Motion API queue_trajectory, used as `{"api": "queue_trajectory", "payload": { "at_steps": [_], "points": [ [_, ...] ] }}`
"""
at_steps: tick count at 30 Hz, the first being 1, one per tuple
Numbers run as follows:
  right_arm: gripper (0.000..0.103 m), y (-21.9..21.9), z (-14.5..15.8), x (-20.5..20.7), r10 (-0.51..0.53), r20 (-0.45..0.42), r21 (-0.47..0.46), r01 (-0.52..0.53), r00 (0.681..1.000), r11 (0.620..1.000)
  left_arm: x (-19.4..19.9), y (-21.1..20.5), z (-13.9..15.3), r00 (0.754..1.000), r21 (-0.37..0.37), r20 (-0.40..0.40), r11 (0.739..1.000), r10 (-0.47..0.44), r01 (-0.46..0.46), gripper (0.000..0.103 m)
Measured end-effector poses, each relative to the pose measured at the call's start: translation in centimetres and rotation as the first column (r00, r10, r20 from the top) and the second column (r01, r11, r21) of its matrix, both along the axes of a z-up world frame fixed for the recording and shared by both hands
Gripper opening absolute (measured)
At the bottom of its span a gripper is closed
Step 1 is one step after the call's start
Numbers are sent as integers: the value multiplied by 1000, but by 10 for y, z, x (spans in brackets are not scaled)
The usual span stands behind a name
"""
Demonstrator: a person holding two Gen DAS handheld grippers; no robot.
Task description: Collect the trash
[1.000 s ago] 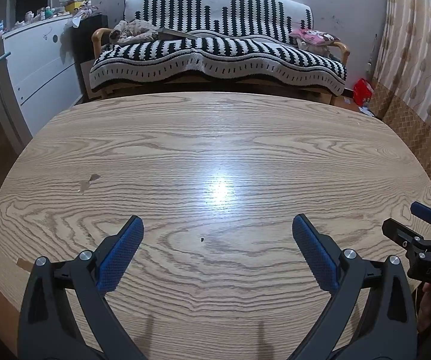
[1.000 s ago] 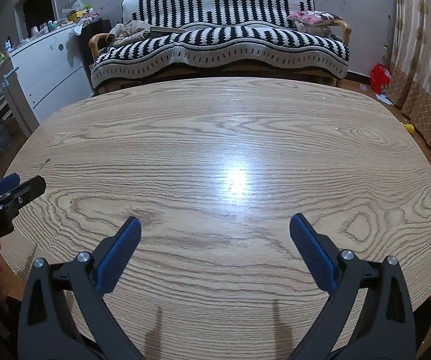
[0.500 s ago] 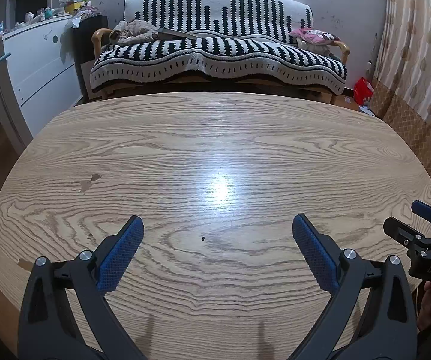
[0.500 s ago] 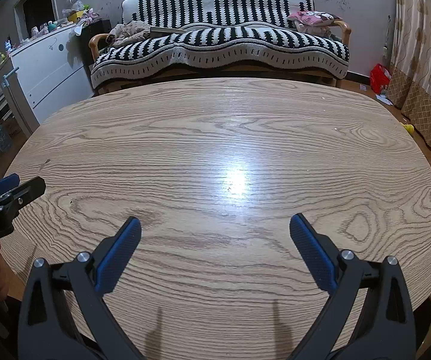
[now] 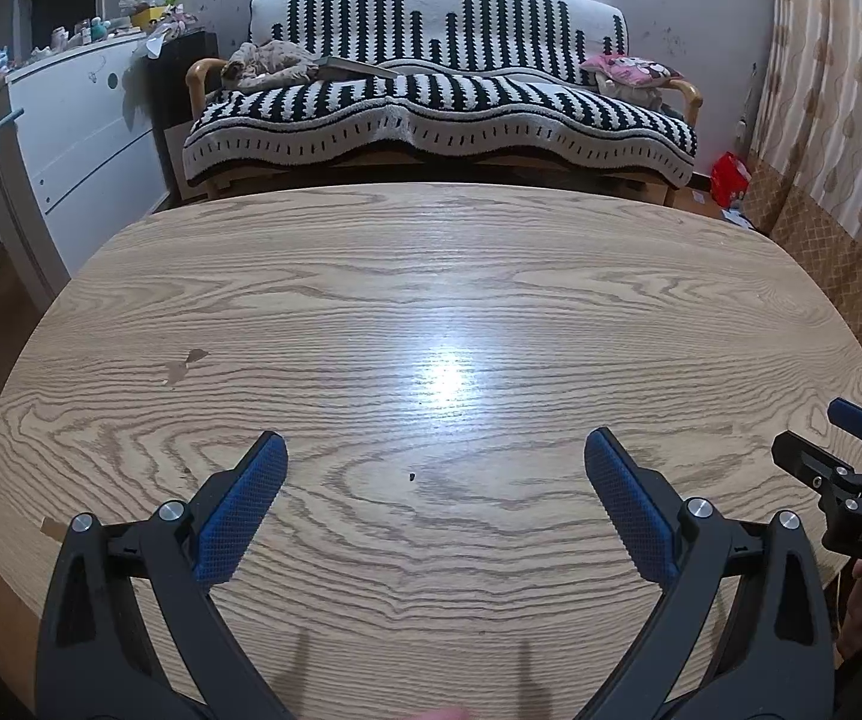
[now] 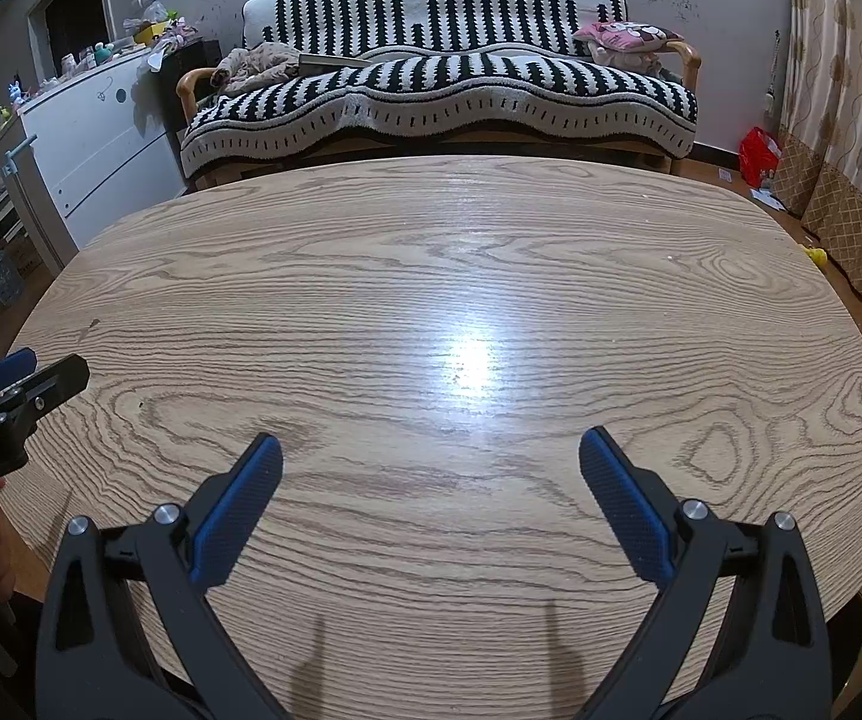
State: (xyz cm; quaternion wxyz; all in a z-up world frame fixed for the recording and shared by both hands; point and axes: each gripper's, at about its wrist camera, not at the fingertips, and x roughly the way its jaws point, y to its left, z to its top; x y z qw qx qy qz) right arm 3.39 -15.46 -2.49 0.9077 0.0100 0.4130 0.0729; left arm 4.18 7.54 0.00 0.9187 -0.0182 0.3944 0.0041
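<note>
While almost nothing has shifted over the last second, we hold the left gripper (image 5: 435,450) and right gripper (image 6: 431,450) with jaws wide and empty above the bench (image 5: 431,276), where we see no trash beyond a dark speck (image 5: 411,476).

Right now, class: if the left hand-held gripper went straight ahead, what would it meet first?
Probably the bare wooden table under the open left hand-held gripper; farther on, the striped sofa. Depth is unclear.
</note>
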Motion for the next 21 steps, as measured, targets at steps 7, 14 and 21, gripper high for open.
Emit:
{"api": "queue_trajectory", "payload": {
  "at_steps": [7, 14, 21],
  "points": [
    [96, 0, 0, 0, 1, 0, 0, -1, 1000, 1000, -3, 1, 1, 1000, 7, 8, 1000, -9, 9, 96],
    [96, 0, -2, 2, -7, -2, 3, 7, 1000, 1000, -6, 0, 2, 1000, 11, 15, 1000, -1, 1, 96],
    [96, -1, -2, 2, -7, -3, 3, 7, 1000, 1000, -5, 0, 2, 1000, 10, 4, 1000, -4, 4, 96]
  ]
}}
